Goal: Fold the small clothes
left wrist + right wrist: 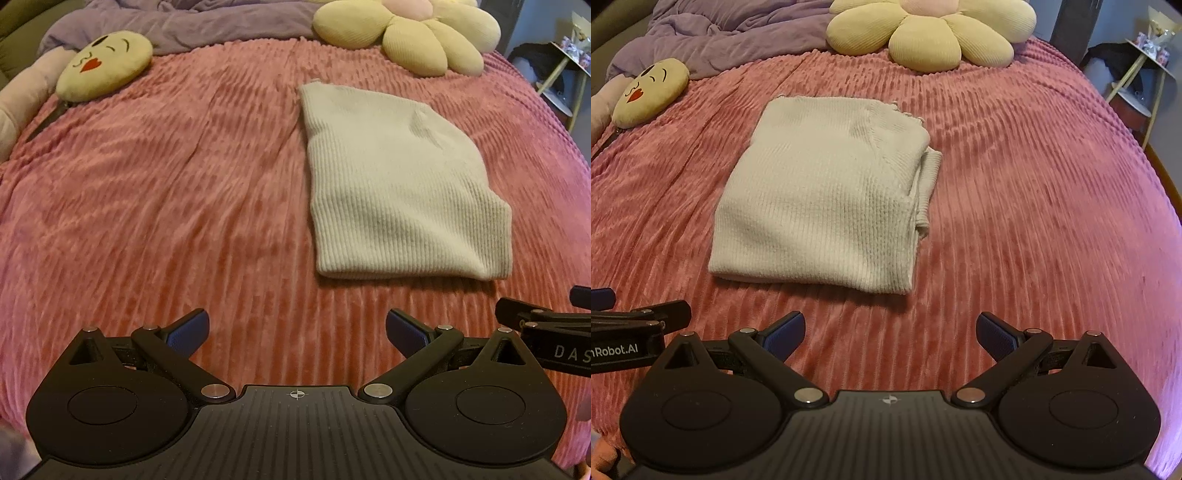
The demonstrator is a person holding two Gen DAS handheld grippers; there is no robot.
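A white ribbed knit garment (399,184) lies folded flat on the pink ribbed bedspread (166,192). It also shows in the right wrist view (827,195), with a folded strip sticking out along its right edge. My left gripper (297,332) is open and empty, a little short of the garment's near edge and to its left. My right gripper (890,334) is open and empty, just short of the garment's near right corner. Each gripper shows at the edge of the other's view.
A yellow kissing-face pillow (105,64) lies at the back left of the bed. A yellow flower cushion (931,29) and a purple duvet (731,33) lie at the back. A small side table (1145,74) stands off the bed's right edge.
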